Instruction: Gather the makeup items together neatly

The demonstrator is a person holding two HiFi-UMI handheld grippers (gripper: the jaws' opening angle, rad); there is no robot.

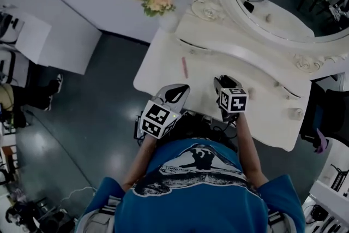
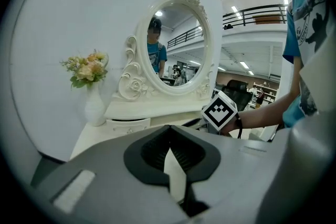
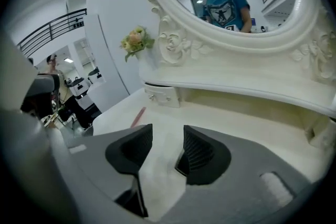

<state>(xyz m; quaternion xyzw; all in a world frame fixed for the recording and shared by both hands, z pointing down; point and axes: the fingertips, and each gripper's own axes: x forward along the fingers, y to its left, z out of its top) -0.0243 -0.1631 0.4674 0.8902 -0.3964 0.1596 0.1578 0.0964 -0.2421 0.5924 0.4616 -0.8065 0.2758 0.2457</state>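
Gathering not begun, as far as these views show. The white bench [image 1: 158,65] under the oval mirror [image 1: 283,8] carries only one thing I can firmly call a makeup item: a slim pink stick [image 1: 185,67], lying alone on the left half of the top, well clear of the vase of flowers [image 1: 159,0] at the back corner. From the right gripper view the pink stick [image 3: 138,116] lies beyond and to the left of that gripper's jaws, untouched. A small pale cylinder [image 1: 295,113] stands near the far right end of the bench; too small to tell whether it is a jar or a fitting. If it is a makeup item, it and the stick sit well apart, so nothing is grouped. Left gripper [image 1: 183,88] is over the front edge of the bench, just short of the stick, jaws brought together at the tips with nothing between them; its own view confirms this [image 2: 169,129]. Right gripper [image 1: 221,82] hangs beside it over the middle of the bench, jaws standing apart and empty, bare bench top showing through the gap [image 3: 168,136]. Judgement: all the work remains. The stick has yet to be picked up and brought beside whatever else belongs with it.
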